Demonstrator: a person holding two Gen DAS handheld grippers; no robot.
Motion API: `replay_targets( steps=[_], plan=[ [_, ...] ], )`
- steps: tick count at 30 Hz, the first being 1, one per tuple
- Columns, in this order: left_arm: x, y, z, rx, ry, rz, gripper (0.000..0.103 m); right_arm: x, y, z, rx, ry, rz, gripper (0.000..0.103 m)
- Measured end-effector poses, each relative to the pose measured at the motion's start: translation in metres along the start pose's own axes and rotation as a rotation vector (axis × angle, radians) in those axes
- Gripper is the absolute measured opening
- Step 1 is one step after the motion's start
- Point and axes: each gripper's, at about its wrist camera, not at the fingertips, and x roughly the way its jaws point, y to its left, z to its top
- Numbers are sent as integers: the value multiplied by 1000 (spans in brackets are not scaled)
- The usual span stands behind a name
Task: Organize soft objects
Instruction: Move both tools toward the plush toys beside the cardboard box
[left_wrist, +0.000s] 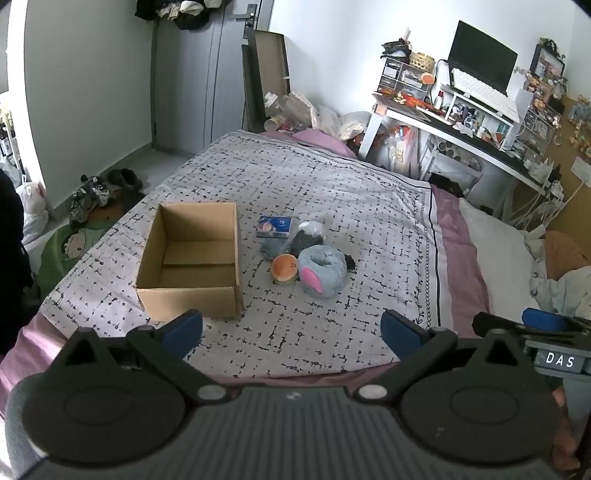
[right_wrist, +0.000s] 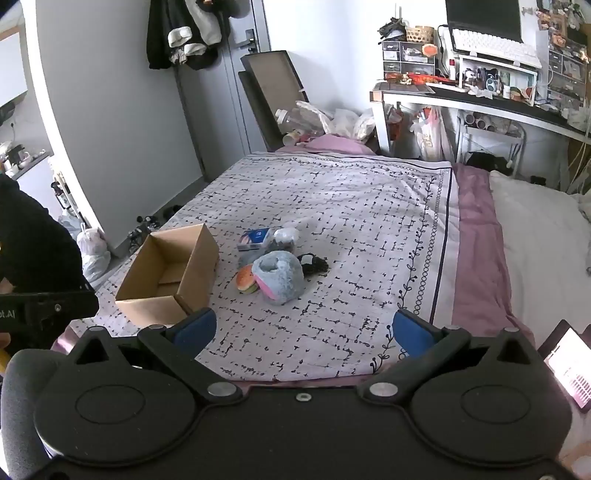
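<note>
Nothing had yet been packed, by the look of it: the cardboard box (left_wrist: 192, 258) sat empty at left of centre on the bed (left_wrist: 332, 192), and the soft things lay in a heap just right of it, a blue plush toy (left_wrist: 321, 271) touching a burger toy (left_wrist: 283, 268). The next move probably called for reaching forward to the heap. The left gripper (left_wrist: 291, 330) and right gripper (right_wrist: 303, 330) hovered low in frame, jaws wide apart, holding nothing.
</note>
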Motion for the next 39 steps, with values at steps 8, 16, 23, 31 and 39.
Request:
replay_targets(
  steps=[8,16,23,31,39],
  plan=[
    [-1,0,-1,-1,-1,2,102,3,0,0,-4,7,-11,103],
    [-4,-3,-3,1,-22,5,102,2,-1,-2,1,4,-8,103],
    [-3,0,0,-7,-34,-10,102,6,1,-2,1,11,0,103],
    [4,1,0,-17,-2,-8,102,14,4,2,-6,18,9,103],
    [24,4,5,-25,22,-4,102,29,6,10,-12,35,18,103]
  ],
)
